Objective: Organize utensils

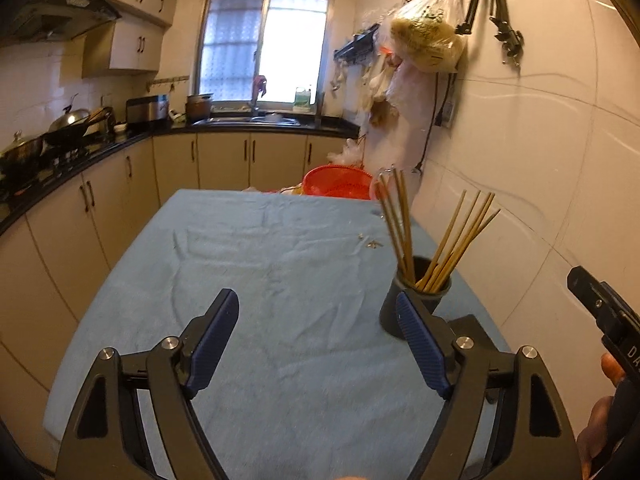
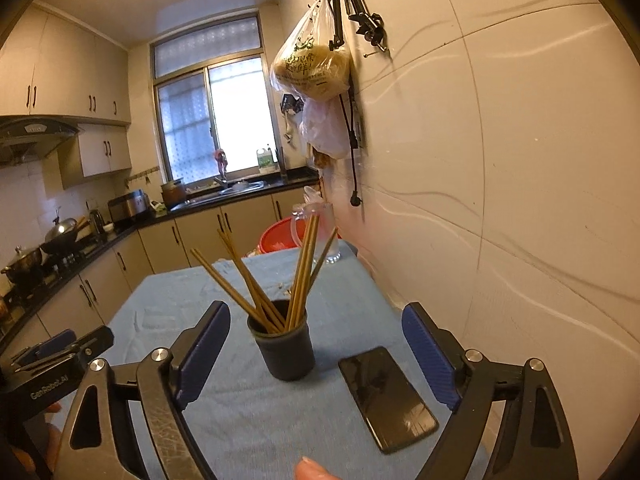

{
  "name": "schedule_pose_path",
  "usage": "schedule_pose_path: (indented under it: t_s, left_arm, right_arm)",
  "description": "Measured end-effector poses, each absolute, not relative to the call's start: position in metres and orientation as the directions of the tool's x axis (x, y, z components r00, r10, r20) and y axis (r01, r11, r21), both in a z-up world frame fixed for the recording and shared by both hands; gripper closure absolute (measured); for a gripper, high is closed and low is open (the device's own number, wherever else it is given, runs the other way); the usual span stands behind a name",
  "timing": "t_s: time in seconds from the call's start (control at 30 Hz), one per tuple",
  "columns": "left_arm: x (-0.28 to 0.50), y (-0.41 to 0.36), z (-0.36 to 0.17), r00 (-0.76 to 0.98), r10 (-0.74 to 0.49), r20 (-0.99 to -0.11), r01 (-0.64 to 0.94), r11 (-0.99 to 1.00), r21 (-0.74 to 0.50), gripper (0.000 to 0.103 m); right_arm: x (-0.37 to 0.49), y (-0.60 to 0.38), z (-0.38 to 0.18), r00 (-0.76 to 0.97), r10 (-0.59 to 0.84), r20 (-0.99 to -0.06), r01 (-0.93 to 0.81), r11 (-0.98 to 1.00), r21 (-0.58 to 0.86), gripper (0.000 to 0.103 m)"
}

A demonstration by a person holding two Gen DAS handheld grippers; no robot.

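A dark round cup (image 1: 416,304) (image 2: 285,350) stands on the blue cloth (image 1: 260,280) (image 2: 248,408) near the wall. Several bamboo chopsticks (image 1: 448,248) (image 2: 276,284) stand in it, fanned out. My left gripper (image 1: 318,342) is open over bare cloth with nothing between its blue pads; the cup sits just behind its right finger. My right gripper (image 2: 316,346) is open too, its fingers spread wide on either side of the cup without touching it. The left gripper (image 2: 60,350) shows at the lower left in the right wrist view, and the right gripper's body (image 1: 604,312) at the right edge in the left wrist view.
A black phone (image 2: 386,396) lies flat on the cloth right of the cup. A clear glass mug (image 2: 320,232) stands at the far edge by the wall, a red basin (image 1: 340,182) behind the table. The tiled wall (image 2: 520,200) runs close on the right. Counters line the left.
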State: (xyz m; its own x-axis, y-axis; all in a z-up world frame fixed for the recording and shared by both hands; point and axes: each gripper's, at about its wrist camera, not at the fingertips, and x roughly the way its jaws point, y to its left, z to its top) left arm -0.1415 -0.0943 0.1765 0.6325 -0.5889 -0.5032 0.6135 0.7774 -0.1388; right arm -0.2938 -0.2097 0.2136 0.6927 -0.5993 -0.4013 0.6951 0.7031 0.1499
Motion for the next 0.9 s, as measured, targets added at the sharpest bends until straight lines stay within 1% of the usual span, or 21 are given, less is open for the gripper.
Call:
schedule_pose_path:
  t_s: [0.2, 0.43, 0.9]
  left_arm:
    - [-0.143, -0.076, 0.175, 0.662, -0.561, -0.497, 0.579, 0.804, -0.136, 0.023]
    - [-0.14, -0.079, 0.173, 0.662, -0.553, -0.505, 0.577, 0.807, -0.127, 0.023]
    - [-0.147, -0.082, 0.169, 0.657, -0.556, -0.509, 0.592, 0.799, -0.107, 0.023]
  right_arm:
    - [-0.287, -0.202, 0.205, 0.686, -0.59, -0.425, 0.693, 0.709, 0.134, 0.012]
    - [-0.28, -0.201, 0.202, 0.68, -0.588, -0.437, 0.693, 0.711, 0.12, 0.012]
    - [-0.283, -0.196, 0.2, 0.681, -0.589, -0.436, 0.69, 0.715, 0.112, 0.012]
